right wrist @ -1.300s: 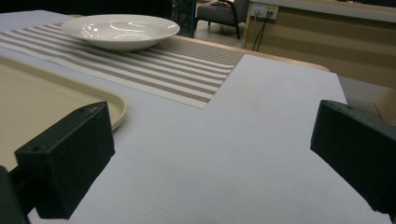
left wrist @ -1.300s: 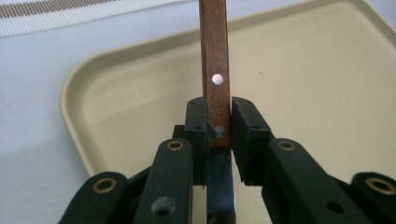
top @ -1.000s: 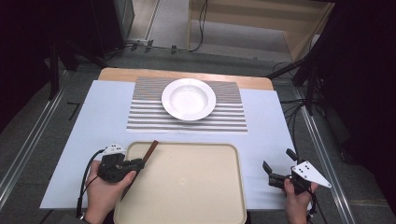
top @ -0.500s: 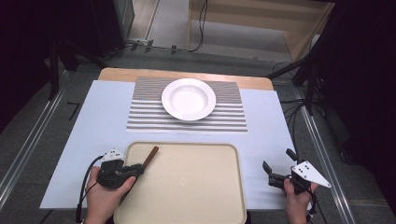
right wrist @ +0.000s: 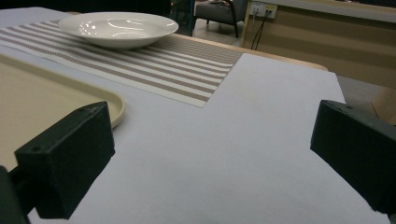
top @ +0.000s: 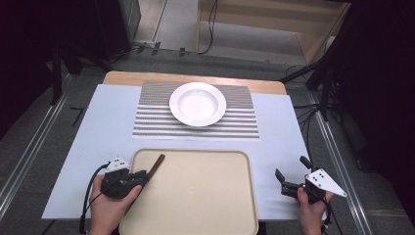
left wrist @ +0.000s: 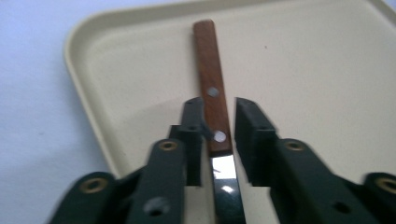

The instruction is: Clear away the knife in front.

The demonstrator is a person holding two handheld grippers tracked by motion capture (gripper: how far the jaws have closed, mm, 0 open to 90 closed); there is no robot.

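1. Beige plastic tray (top: 195, 196) lay at the near edge of the tabletop (top: 98, 127), midway between its near corners, on the pale blue-white sheet covering the surface.
2. A knife (left wrist: 212, 98) with a wooden, riveted handle lay inside the tray at its far-left corner, handle end pointing toward the far edge of the tabletop; in the left gripper view the blade ran back between the jaws.
3. The left gripper (top: 142, 175) was held in the person's left hand (top: 110, 205) over the tray's left rim. In the left gripper view its jaws stood narrowly parted on either side of the knife where handle meets blade; one jaw lay against the knife, while a slim gap showed at the other, so the knife was bracketed rather than clamped.
4. The right gripper (top: 291, 172), held in the right hand (top: 311, 210), sat near the near-right corner of the tabletop, beside the tray's right rim. Its jaws were spread wide with nothing between them, as the right gripper view showed.
5. A white plate (top: 197, 104) rested on a striped placemat (top: 147, 122) toward the far edge of the tabletop, well apart from both grippers.
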